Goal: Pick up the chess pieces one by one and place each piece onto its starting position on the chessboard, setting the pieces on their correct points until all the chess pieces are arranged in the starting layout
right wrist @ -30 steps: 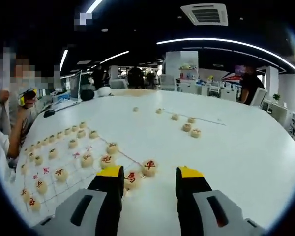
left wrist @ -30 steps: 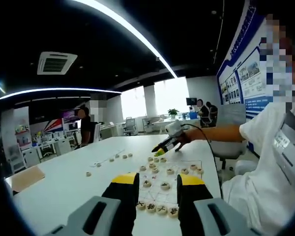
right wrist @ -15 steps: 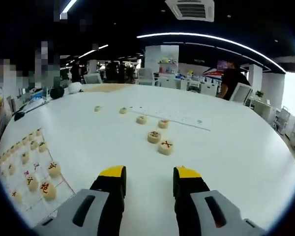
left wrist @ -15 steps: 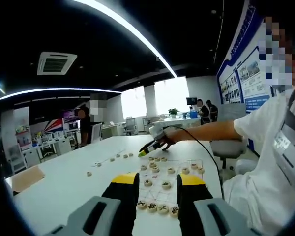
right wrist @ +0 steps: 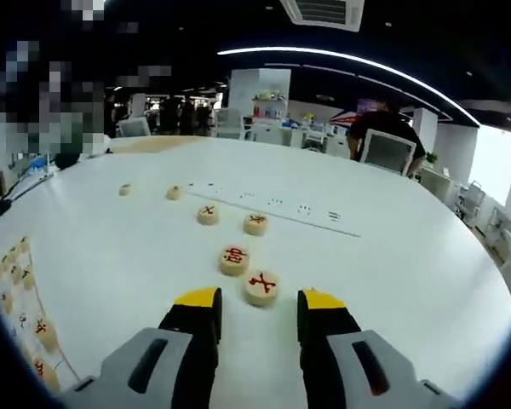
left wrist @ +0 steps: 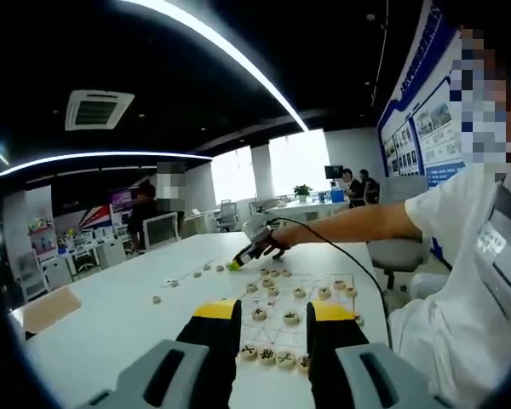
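In the right gripper view my right gripper point(right wrist: 260, 300) is open just short of a round wooden piece with a red mark point(right wrist: 261, 288). Another red-marked piece point(right wrist: 233, 259) lies just beyond it, and several more loose pieces point(right wrist: 208, 214) trail across the white table. The chessboard point(right wrist: 25, 294) with pieces on it sits at the left edge. In the left gripper view my left gripper point(left wrist: 274, 312) is open above the board's near rows point(left wrist: 277, 356). The right gripper point(left wrist: 245, 252) shows there too, held by a hand over the loose pieces past the board.
The white table point(right wrist: 392, 273) stretches wide to the right of the loose pieces. A printed strip point(right wrist: 272, 207) lies on it behind them. A brown board point(left wrist: 44, 308) lies at the table's left edge. The person's white shirt point(left wrist: 460, 290) is at the right. Desks and seated people stand further back.
My right gripper has swung away from the board and closed in on the loose pieces, which now lie right at its jaws. The left gripper has barely moved.
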Motion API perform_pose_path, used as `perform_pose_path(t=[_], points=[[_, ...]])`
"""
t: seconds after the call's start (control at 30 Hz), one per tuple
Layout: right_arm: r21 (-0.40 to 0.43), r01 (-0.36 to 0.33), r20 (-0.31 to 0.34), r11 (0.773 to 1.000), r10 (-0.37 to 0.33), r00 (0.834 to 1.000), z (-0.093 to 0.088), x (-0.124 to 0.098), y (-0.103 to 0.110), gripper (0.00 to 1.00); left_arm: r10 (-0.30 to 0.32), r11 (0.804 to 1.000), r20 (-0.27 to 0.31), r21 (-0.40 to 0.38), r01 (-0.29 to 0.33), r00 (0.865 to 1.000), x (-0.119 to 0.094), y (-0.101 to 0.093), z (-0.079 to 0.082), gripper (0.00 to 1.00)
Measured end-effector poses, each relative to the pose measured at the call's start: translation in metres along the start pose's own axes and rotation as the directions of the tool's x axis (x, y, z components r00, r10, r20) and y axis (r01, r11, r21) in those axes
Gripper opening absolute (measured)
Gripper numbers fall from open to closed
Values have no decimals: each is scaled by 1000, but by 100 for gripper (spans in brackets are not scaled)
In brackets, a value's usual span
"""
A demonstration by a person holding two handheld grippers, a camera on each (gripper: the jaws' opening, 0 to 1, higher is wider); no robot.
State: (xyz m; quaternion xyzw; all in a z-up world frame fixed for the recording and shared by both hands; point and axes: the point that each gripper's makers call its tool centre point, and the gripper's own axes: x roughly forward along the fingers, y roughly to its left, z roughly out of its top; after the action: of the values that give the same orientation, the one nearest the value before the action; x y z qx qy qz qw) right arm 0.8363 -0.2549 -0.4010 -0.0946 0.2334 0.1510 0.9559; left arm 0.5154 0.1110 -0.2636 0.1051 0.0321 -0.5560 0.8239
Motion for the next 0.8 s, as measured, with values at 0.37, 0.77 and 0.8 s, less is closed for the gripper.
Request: perform_pose_path(t=[0.37, 0.77, 0.8], points=[[35, 12, -15, 999, -12, 1000, 0, 2, 4, 18, 5, 1000, 8, 0, -5, 1000, -2, 2, 2, 32], [105, -147, 30, 984, 144, 989, -28, -84, 42, 18, 1, 1000, 8, 3, -1, 1000, -1, 0, 3, 32], [96, -160, 24, 982, 158, 987, -33, -93, 45, 18, -1, 1000, 9, 4, 0, 1000, -1, -1, 4, 32]])
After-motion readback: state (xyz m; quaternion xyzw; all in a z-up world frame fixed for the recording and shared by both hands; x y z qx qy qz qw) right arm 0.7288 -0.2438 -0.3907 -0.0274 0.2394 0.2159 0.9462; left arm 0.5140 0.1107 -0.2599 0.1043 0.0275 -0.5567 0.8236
